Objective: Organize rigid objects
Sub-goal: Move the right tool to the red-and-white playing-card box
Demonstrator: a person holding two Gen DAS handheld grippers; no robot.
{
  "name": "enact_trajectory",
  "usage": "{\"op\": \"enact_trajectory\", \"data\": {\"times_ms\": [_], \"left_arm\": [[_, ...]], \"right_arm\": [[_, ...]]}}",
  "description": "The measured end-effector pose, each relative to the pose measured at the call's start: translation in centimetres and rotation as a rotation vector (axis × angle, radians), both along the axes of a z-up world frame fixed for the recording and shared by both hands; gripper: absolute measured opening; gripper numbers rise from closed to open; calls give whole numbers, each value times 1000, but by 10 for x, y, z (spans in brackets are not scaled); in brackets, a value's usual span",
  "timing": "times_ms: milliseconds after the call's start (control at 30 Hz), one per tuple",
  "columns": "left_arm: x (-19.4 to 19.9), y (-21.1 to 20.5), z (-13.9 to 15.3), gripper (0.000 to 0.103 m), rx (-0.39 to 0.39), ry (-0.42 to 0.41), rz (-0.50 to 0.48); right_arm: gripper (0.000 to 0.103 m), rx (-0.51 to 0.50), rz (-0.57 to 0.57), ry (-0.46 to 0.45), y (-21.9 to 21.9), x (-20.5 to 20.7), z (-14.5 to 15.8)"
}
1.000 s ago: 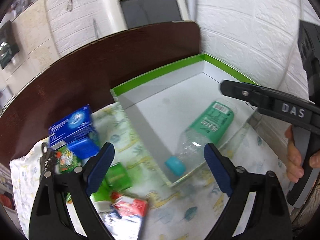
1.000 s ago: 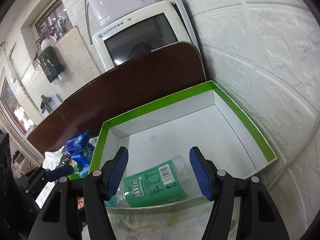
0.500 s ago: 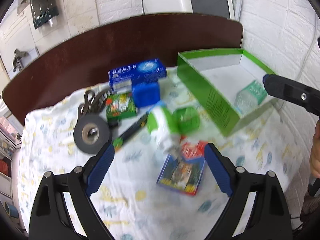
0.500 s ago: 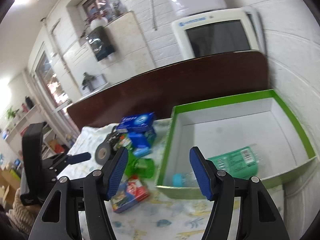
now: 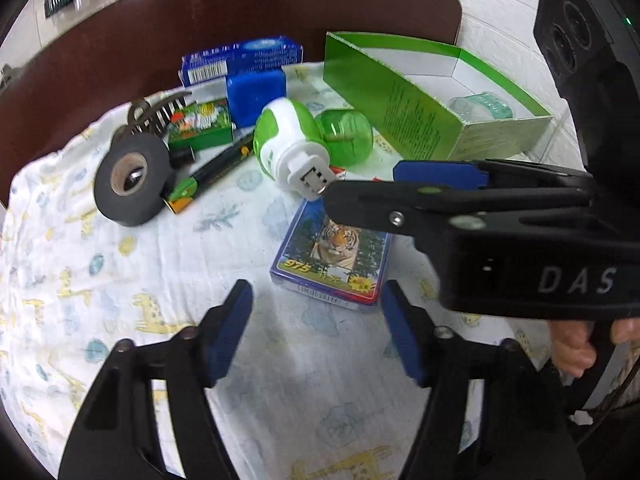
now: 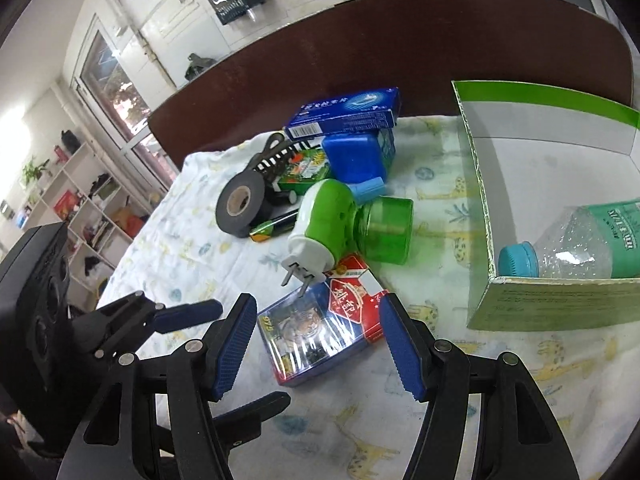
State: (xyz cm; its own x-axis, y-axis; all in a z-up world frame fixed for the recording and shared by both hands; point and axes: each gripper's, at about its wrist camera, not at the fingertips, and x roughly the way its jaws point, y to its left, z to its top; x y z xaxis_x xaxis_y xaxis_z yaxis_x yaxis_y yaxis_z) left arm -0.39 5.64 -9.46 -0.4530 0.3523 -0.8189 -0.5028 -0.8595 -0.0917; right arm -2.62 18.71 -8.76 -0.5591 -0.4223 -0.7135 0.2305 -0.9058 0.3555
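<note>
Your left tool [image 5: 316, 328] hangs over the patterned white cloth [image 5: 120, 288] with its blue-padded jaws apart at a middling width and nothing between them; they have just been closing from a wider spread. Just ahead of its tips lies the flat card pack with the tiger picture [image 5: 334, 256], wrapped in clear film.

Your right tool [image 6: 318, 340] is also part open, and its jaws frame the near end of that same card pack [image 6: 320, 328] without pressing on it. In the left wrist view the right tool [image 5: 360, 188] crosses the picture from the right, above the pack, with your fingers [image 5: 572, 348] curled on its handle.

Beyond the pack lies the green and white plug-in mosquito vaporiser [image 6: 320, 224] on its side, its prongs pointing towards you and its clear green bottle [image 6: 386, 230] at the far end. To its left stands the black roll of tape [image 6: 240, 208], with a dark pen with a green end [image 6: 272, 226] touching it. Behind these are a small green printed box [image 6: 306, 172], a dark comb [image 6: 276, 156], a blue plastic block [image 6: 352, 158] and a long blue carton [image 6: 344, 114] stacked on top.

To the right the green-edged open cardboard box [image 6: 480, 184] rests on the cloth, and a clear plastic bottle with a green label and teal cap [image 6: 576, 246] lies inside it.

A dark brown headboard-like panel [image 6: 400, 40] runs behind everything.
</note>
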Motion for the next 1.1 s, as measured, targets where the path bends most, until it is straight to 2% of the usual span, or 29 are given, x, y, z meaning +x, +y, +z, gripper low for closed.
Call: {"op": "enact_trajectory", "data": {"times_ms": [200,267,367,500,600,667,767,933,1000,1100], "left_arm": [[0,0,-1,58,45,-8,-15],[0,-2,-1,57,46,1,-20],[-1,-10,0,56,45,10,-4],[-6,-28,1,54,19,35,60],[-9,-40,1,54,25,29,65],[-8,-42,3,56,22,47,55],[-9,-41,4,57,30,63,22],[-18,-32,-5,59,4,59,-8],[-20,-29,-8,59,7,67,-19],[-19,-21,-5,53,8,75,-49]], "right_arm": [[66,39,-66,14,-8,-12,-8],[66,53,-85,1,-8,-16,-10],[66,21,-98,-39,-4,-22,-16],[66,-1,-70,-99,-8,-16,-20],[66,-49,18,-126,-21,-5,-19],[66,-41,23,-109,-25,-1,-16],[66,-15,-41,-93,-22,-4,-12],[66,-34,-107,-147,-17,-17,-18],[66,-46,-111,-169,-19,-20,-23],[66,-20,-100,-154,-26,-22,-23]]}}
